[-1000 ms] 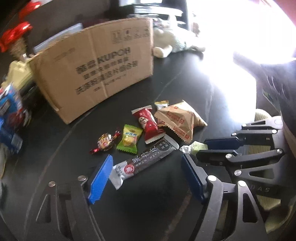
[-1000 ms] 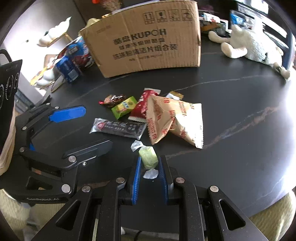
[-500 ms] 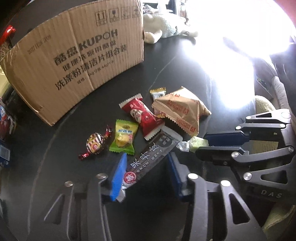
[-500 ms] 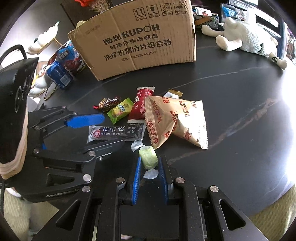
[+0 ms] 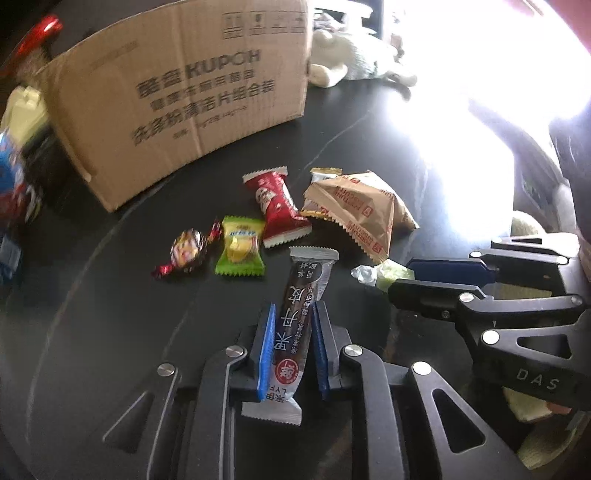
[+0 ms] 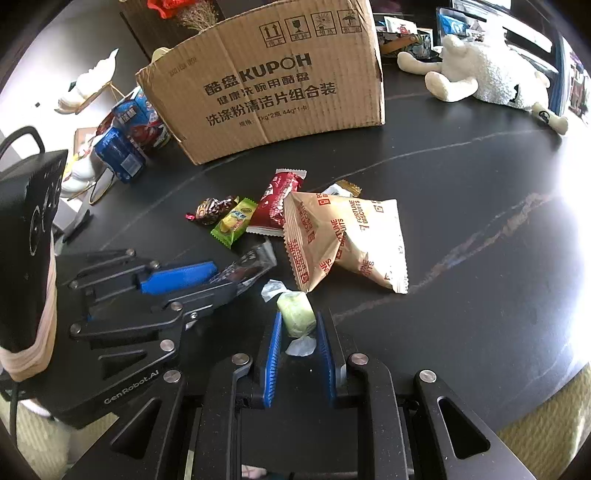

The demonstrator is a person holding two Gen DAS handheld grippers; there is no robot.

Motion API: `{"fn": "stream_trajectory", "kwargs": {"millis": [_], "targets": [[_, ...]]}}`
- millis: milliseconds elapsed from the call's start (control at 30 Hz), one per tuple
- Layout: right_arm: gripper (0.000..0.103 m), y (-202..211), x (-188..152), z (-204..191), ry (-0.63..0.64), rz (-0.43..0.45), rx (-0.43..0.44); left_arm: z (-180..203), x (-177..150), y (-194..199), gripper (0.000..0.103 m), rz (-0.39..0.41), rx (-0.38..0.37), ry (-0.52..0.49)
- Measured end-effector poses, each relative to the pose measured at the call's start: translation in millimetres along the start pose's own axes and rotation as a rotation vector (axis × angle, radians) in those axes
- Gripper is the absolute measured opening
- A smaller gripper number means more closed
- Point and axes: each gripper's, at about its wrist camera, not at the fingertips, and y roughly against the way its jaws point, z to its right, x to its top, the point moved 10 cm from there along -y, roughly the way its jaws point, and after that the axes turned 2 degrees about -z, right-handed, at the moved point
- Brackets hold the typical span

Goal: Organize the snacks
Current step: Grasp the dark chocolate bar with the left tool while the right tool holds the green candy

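A long dark-wrapped snack bar (image 5: 295, 325) is being clamped by the left gripper (image 5: 291, 347), a pale green twist-wrapped candy (image 6: 296, 314) by the right gripper (image 6: 299, 347), both before the brown cardboard box (image 6: 273, 85). Five snacks near it are being left unsorted.

This looks like a lived-in home, most likely a living or dining room. The landmark is a worn cardboard box (image 6: 273, 88) printed for dishwasher detergent, standing on a dark stone-look table (image 6: 461, 206) with pale veins. Right of the box lies a white plush sheep (image 6: 487, 74). Left of it sit blue snack packets (image 6: 122, 147) and a white figurine on a gold wire stand (image 6: 92, 77). Behind it rise red decorations with dried stems (image 6: 177, 7). In front of it, wrapped sweets and a biscuit bag (image 6: 347, 236) lie scattered. Strong daylight floods in from the box's right.
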Motion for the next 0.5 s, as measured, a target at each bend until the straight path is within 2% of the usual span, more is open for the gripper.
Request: {"fn": "stream_trajectory", "kwargs": {"millis": [200,500], "targets": [[0.021,10.0,0.8,-6.6,0.016,0.029,0.017,-4.0,-5.6,21.8,0.019,0.056,-0.006,0.104],[0.021,34.3,11.9,-14.0,0.043,0.101,0.027,-6.2,-0.7,62.6,0.019,0.162,0.029,0.178]]}}
